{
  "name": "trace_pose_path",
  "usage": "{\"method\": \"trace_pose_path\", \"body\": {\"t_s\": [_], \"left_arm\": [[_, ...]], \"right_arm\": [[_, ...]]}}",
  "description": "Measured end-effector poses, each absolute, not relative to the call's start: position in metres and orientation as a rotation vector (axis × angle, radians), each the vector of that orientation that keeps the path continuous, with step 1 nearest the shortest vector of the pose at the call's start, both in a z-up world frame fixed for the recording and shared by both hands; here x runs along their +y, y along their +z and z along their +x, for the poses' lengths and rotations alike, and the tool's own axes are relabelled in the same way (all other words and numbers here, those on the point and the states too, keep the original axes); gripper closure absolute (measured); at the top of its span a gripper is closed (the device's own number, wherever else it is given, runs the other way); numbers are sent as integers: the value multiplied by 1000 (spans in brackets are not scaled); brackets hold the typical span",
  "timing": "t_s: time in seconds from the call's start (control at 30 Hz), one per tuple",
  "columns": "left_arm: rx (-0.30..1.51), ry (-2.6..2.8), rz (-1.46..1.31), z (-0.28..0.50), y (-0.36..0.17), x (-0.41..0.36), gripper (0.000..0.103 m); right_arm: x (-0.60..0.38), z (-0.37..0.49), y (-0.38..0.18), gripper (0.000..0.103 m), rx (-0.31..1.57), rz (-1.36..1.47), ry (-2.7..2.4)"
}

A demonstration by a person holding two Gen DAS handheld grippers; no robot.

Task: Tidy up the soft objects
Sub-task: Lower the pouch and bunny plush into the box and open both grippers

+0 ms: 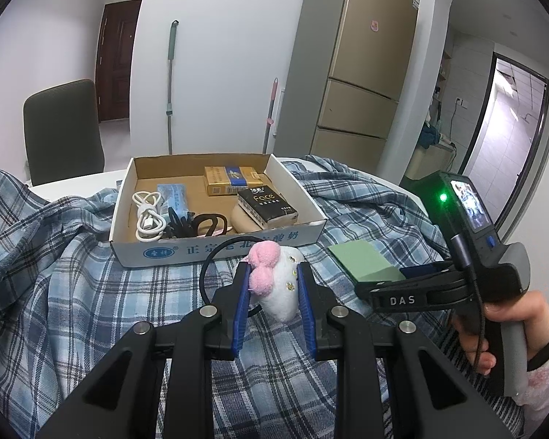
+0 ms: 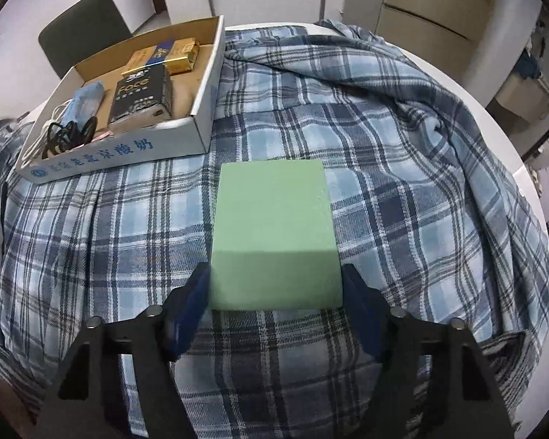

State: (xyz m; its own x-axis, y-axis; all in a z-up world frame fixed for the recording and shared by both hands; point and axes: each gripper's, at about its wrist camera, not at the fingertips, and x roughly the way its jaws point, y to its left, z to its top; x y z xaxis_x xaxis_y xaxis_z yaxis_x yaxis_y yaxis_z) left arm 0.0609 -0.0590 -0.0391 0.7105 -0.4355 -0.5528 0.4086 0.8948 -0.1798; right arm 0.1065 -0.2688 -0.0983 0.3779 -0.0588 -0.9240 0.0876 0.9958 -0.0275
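Left gripper (image 1: 272, 285): clenched on white plush toy (image 1: 283, 292) with pink pompoms, held just short of cardboard box (image 1: 216, 252) near wall.
Right gripper (image 2: 274, 292): astride green foam block (image 2: 274, 219); pad contact not clear, grip unconfirmed.
Block location: on plaid cloth (image 2: 402, 183), beside box near corner.
Risk, block: slips or tips if lifted with pads barely on its near end.
Risk, toy: black elastic loop (image 1: 216, 259) may snag box wall.
Risk, cloth: wrinkles may drag with block.

Sitting in view are one open cardboard box (image 1: 216, 254), one green foam block (image 2: 274, 234), one white plush toy with pink pom-poms (image 1: 278, 285), one coiled white cable (image 1: 148, 216) and two hand-held grippers.
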Motion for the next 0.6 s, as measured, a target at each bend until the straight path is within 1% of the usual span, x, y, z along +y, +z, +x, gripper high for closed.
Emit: {"method": "trace_pose_path", "body": {"t_s": [0.17,0.33,0.6], "left_arm": [[607,-467,-42,59,-38,-59,77],[586,-471,-55,58,-36,-56,77],[436,-470,-55,34,-16,-53,77]], "right_arm": [[-269,98,-89,34,1147,31,-74],[-275,72,-69,34,1056,49,-48],[-263,43,-43,34,950,41,89]]}}
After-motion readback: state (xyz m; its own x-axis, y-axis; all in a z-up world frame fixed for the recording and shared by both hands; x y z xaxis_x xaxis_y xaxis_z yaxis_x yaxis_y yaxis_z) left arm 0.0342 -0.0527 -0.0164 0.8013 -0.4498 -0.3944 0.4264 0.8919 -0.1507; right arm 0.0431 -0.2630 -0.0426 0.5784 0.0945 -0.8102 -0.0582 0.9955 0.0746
